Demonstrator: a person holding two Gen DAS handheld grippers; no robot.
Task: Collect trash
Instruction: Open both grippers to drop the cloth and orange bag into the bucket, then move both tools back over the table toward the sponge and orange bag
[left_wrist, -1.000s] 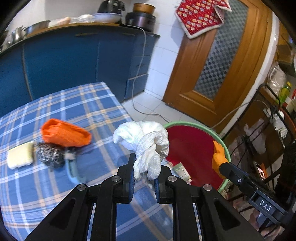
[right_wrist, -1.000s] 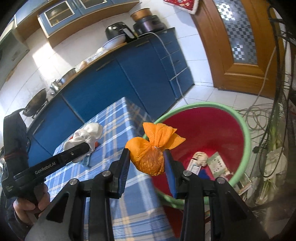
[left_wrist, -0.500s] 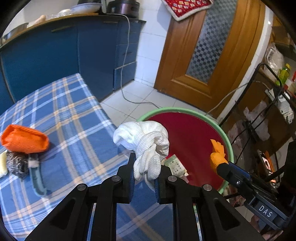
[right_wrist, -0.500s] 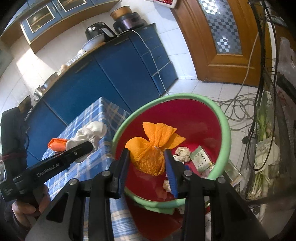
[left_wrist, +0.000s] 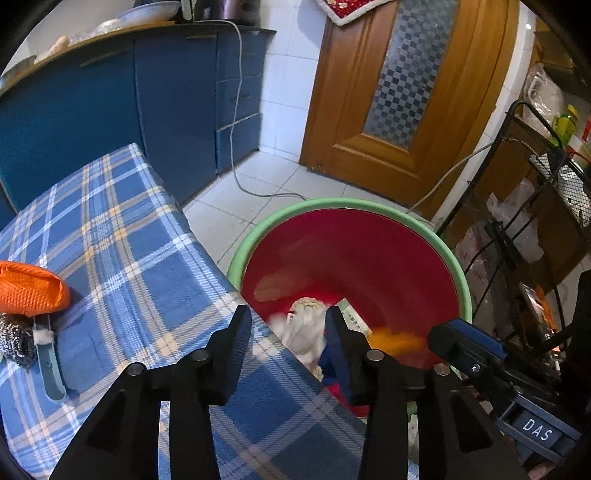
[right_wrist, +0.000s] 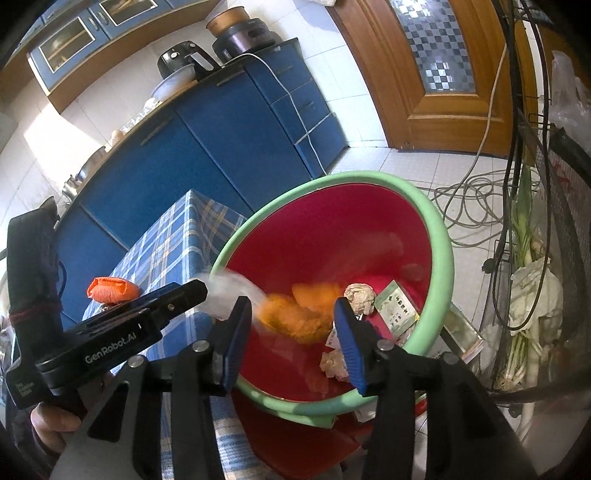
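Both angled down over bin (left_wrist: 458, 280). Left gripper (left_wrist: 288, 328) jaws just parted, blurred white wad (left_wrist: 304, 334) loose between them. Right gripper (right_wrist: 291, 323) just widened too; orange wad (right_wrist: 295, 317) free, inside bin.

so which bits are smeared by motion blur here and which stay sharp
Left wrist view: the white wad and orange wad dropping into the red bin are smeared, while the left gripper, its jaws just opened, and the tablecloth are sharp. Right wrist view: both wads blur too; the crumpled paper stays crisp.
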